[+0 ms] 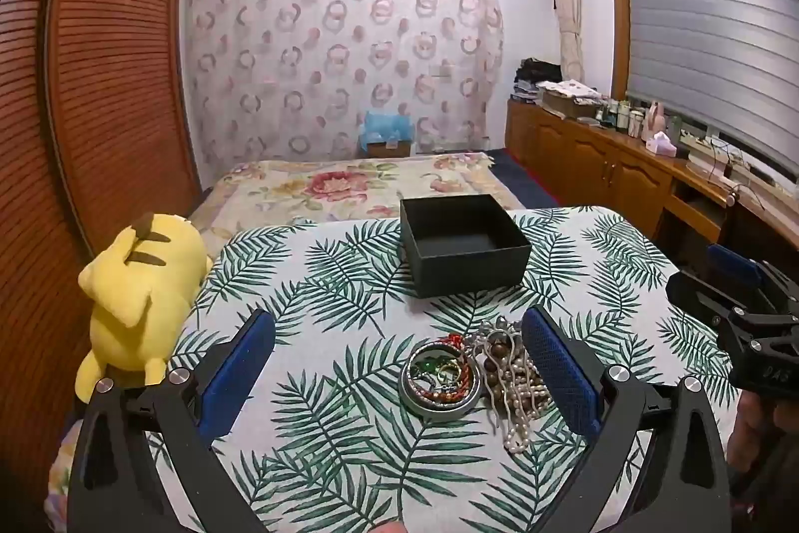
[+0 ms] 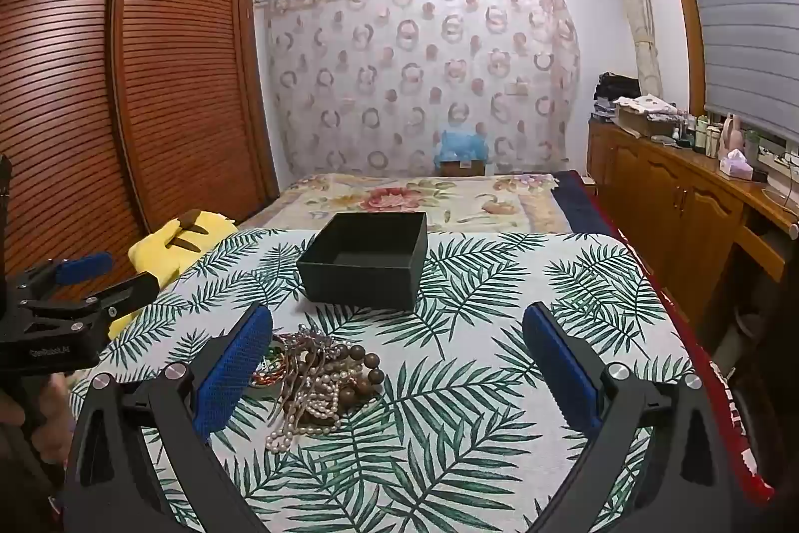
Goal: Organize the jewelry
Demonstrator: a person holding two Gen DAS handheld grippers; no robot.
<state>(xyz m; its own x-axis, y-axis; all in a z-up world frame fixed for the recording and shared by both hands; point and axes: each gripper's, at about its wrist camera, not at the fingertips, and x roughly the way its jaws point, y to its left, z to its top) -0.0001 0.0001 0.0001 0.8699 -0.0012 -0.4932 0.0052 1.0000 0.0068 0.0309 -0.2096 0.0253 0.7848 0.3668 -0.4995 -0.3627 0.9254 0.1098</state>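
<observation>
A pile of jewelry lies on the leaf-print table cloth: silver bangles holding coloured bracelets, brown wooden beads and a pearl strand. An open, empty black box stands behind it. My left gripper is open above the near side of the pile, its right finger beside the beads. In the right wrist view the pile lies by the left finger of my open, empty right gripper, with the box further back.
A yellow plush toy lies at the table's left edge. Behind the table are a floral bed, a louvred wardrobe to the left and a wooden cabinet with bottles to the right.
</observation>
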